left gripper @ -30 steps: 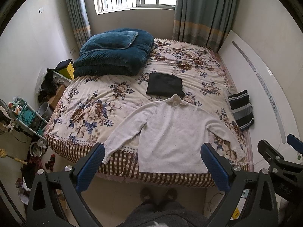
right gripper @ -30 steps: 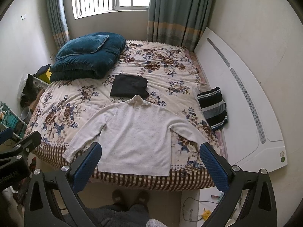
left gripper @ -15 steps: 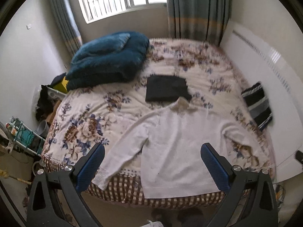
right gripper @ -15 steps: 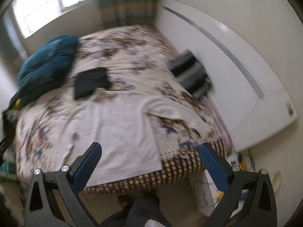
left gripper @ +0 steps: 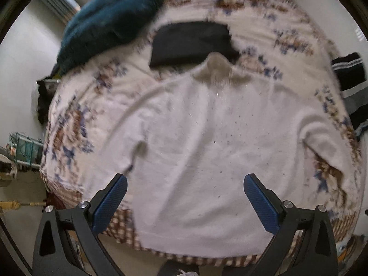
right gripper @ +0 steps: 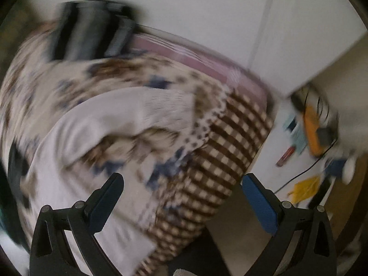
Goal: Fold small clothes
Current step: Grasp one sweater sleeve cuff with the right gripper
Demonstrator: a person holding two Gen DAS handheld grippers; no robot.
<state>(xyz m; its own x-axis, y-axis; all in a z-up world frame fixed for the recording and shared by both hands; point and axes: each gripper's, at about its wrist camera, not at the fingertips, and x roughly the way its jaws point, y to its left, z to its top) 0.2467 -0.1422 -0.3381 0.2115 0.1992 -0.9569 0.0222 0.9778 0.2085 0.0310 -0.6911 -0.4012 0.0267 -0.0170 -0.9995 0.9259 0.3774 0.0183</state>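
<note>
Black garment touching sweater collar.

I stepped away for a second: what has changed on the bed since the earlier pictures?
Both grippers, left gripper and right gripper, came down toward the bed, open, holding nothing; the right swung toward the white sweater's right sleeve. The sweater, black folded garment, striped garment and blue duvet lie unmoved.
</note>
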